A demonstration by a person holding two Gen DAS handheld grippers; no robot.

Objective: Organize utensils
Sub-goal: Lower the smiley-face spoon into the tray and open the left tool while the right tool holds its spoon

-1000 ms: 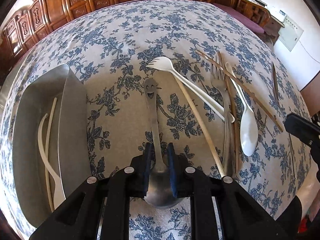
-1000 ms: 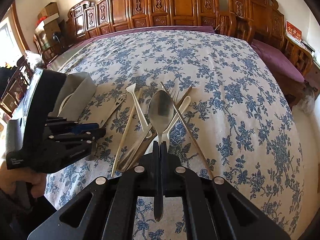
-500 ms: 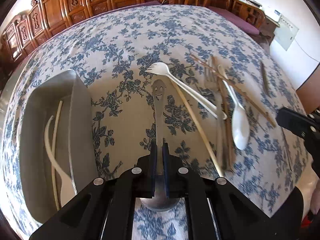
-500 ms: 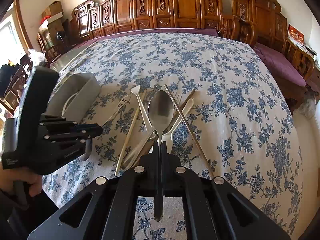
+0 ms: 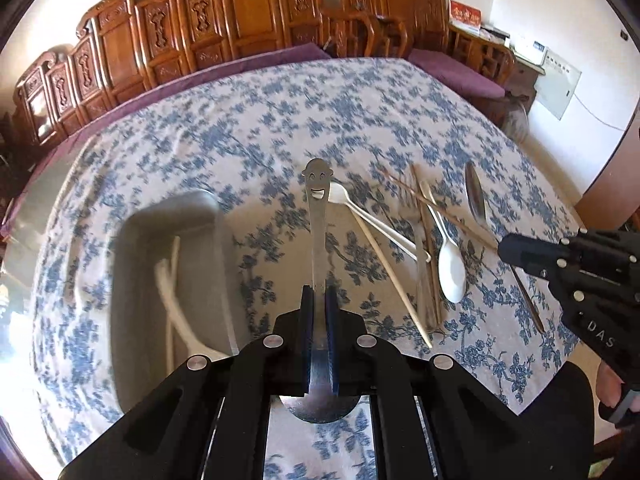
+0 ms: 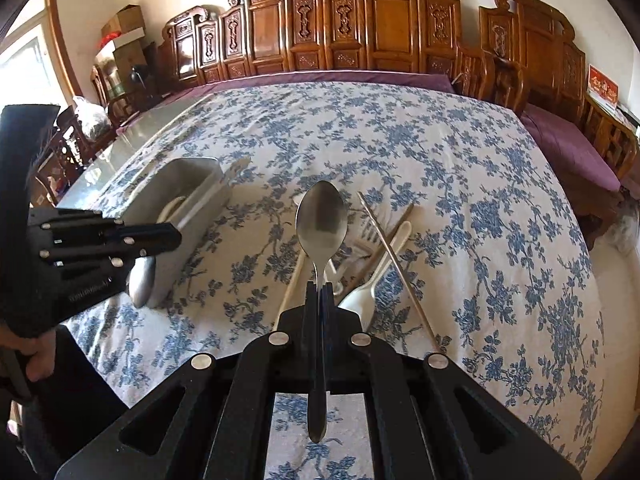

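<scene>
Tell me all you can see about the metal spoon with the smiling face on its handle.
The smiley spoon looks like polished steel, with a face cut into the rounded handle end. The left gripper is shut on its stem, handle pointing away, bowl toward the camera. It hangs lifted above the flowered cloth, next to the grey tray. Only the pads touch it.

Pretty bright daylight overall, looks like it's coming in from a window on the far left of the right wrist view, which is blown out white. Left wrist view is soft with motion blur, worst on the metal tray and the tablecloth pattern around it. Right wrist view is much sharper. Heavy fisheye bend in both, dark corners, and the carved wooden chairs curve along the top
</scene>
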